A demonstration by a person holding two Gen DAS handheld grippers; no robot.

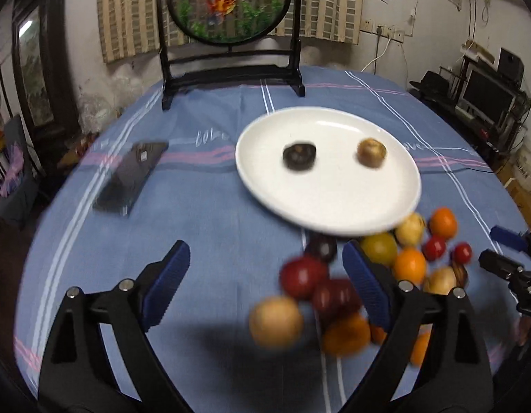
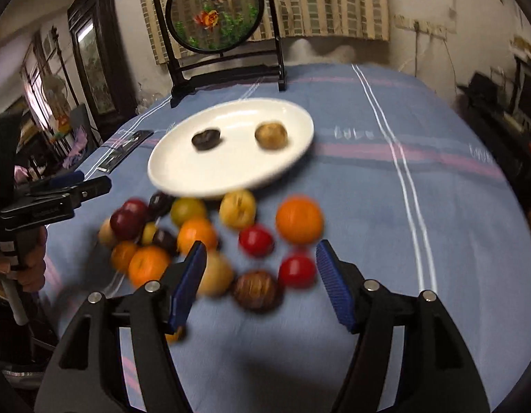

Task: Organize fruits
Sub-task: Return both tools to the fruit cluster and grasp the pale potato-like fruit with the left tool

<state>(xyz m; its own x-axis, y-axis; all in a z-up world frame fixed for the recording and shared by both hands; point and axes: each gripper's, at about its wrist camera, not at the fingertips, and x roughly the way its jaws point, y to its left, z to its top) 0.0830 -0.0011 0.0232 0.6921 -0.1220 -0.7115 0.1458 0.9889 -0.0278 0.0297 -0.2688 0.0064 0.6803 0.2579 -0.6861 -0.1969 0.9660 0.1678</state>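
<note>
Fruits: loose pile of round oranges, red, dark purple and yellow-tan pieces (image 2: 210, 241) on blue striped tablecloth (image 2: 420, 179), just beside near rim of white oval ceramic plate (image 2: 182, 172). Pile blurred, no clear long axis; spreads roughly along plate's near edge. Round pieces, so can't tell which way any points.

Largest first: tablecloth covers round table, white and pink stripes, pale script woven in, reads approx "love" (image 1: 210, 136) in left wrist view; too smeared in right wrist view. Black-framed round fish-picture screen (image 1: 229, 3) upright at far edge. Plate's long axis runs left-right across both views. Dark flat phone-like slab (image 1: 131, 177) lies left of plate, well apart from it.

On plate: dark purple-black fruit (image 1: 299, 156) and tan-brown round fruit (image 1: 371, 152), apart from each other.

Left gripper (image 1: 265, 275): blue pads wide apart, nothing between them, hovers over cloth at pile's left side. Right gripper (image 2: 262, 275): pads apart, over pile's near edge, fruit visible in gap but not clamped. Hand (image 2: 31, 265) holds left gripper's handle.
</note>
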